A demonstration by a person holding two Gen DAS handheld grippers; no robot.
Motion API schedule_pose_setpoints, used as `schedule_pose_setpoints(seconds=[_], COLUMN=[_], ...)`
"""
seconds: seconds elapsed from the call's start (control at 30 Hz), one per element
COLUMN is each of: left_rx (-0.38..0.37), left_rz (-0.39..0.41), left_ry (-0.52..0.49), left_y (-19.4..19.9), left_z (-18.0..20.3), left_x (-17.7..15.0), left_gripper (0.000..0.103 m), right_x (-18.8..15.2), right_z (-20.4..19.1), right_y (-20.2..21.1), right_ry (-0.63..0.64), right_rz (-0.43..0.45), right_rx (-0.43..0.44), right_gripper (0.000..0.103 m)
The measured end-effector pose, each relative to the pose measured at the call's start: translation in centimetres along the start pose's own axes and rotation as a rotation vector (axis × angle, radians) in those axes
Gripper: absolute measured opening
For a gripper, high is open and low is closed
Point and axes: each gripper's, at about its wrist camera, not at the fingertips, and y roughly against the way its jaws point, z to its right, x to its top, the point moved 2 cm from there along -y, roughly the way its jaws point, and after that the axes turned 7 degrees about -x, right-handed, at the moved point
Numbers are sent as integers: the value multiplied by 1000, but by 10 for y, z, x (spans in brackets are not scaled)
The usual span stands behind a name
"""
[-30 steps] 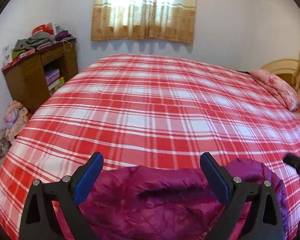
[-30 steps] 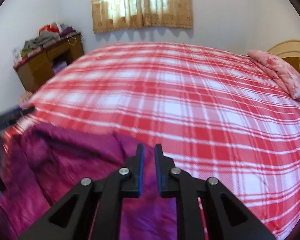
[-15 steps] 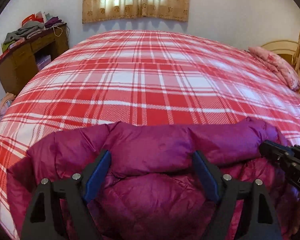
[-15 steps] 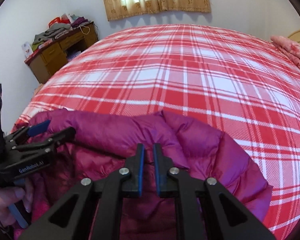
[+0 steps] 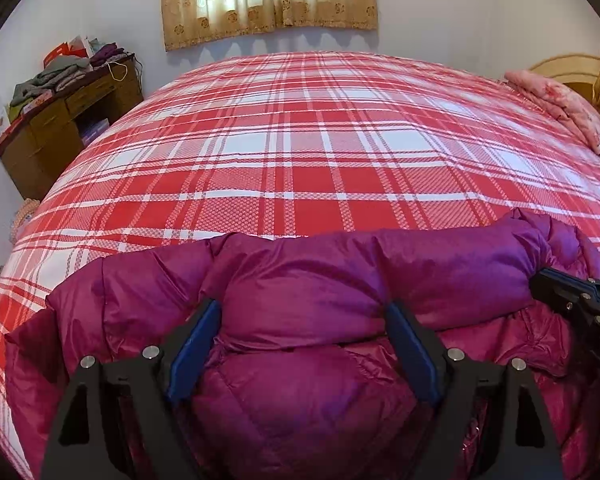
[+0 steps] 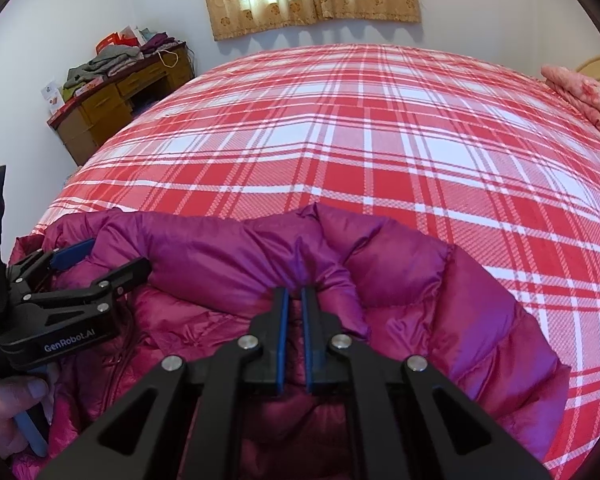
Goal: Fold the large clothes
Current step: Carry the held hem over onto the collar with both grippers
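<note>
Desk (image 5: 64, 128) under piled clothes (image 5: 56, 74); purple puffer jacket (image 5: 308, 288) on plaid bed (image 5: 300, 152)

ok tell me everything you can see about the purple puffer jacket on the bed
The puffer jacket is magenta-purple, shiny and quilted, like a padded down coat with a smooth shell. It lies bunched at the near edge of the red plaid bed, a thick rolled fold running across its far side. The left gripper straddles that fold with jaws wide, pads against the puffy fabric. The right gripper has just closed, pinching a gathered bit of the fold further right.
</note>
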Motion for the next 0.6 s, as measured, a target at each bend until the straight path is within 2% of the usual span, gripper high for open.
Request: schedule_pose_setpoints(seconds=[0.6], left_rx=[19], left_rz=[-28], left_ry=[-17], left_y=[-5], left_z=[2], left_x=[0], left_gripper=[89], right_x=[-1], right_z=[-4], right_y=[-3], right_ry=[25], right_rz=[-2], right_rx=[-31], right_gripper=[7])
